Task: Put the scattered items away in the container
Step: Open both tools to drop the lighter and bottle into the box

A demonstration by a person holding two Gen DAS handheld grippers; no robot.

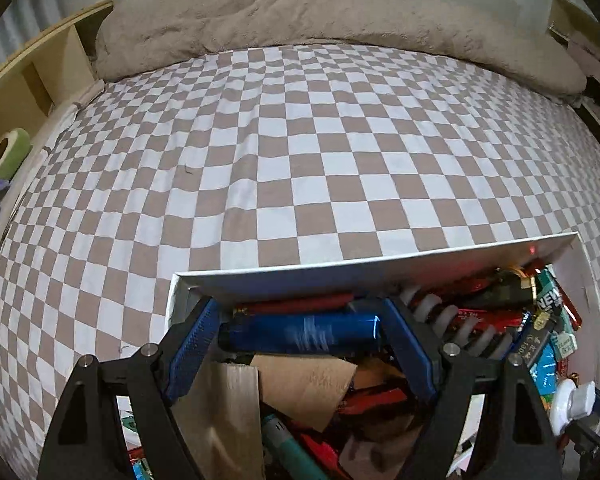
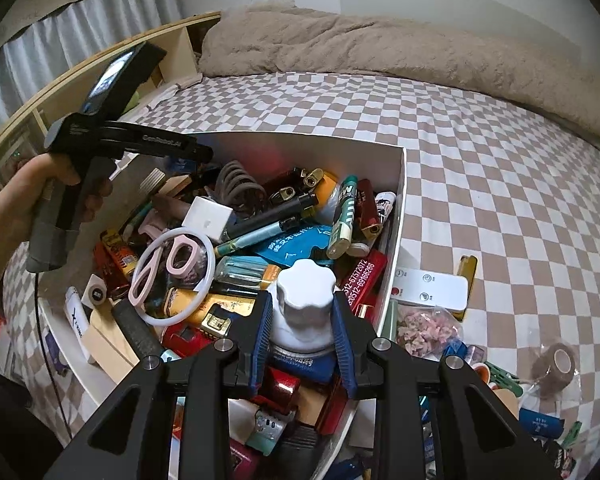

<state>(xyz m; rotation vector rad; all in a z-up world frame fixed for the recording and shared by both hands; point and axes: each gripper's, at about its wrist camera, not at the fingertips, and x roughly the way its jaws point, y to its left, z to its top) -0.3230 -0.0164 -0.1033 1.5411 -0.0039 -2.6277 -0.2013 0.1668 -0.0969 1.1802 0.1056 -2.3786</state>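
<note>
The white box sits on the checkered bed, heaped with lighters, scissors and small items. My right gripper is shut on a white-capped bottle and holds it over the box's near end. My left gripper hangs over the box's far-left part, its blue fingers wide apart around a blue lighter lying crosswise; whether they touch it is unclear. The left gripper also shows in the right wrist view, held by a hand.
Loose items lie right of the box: a white remote-like device, a bag of pink bits, a tape roll, a blue cylinder. A beige blanket lies at the bed's far end. A wooden shelf borders the left.
</note>
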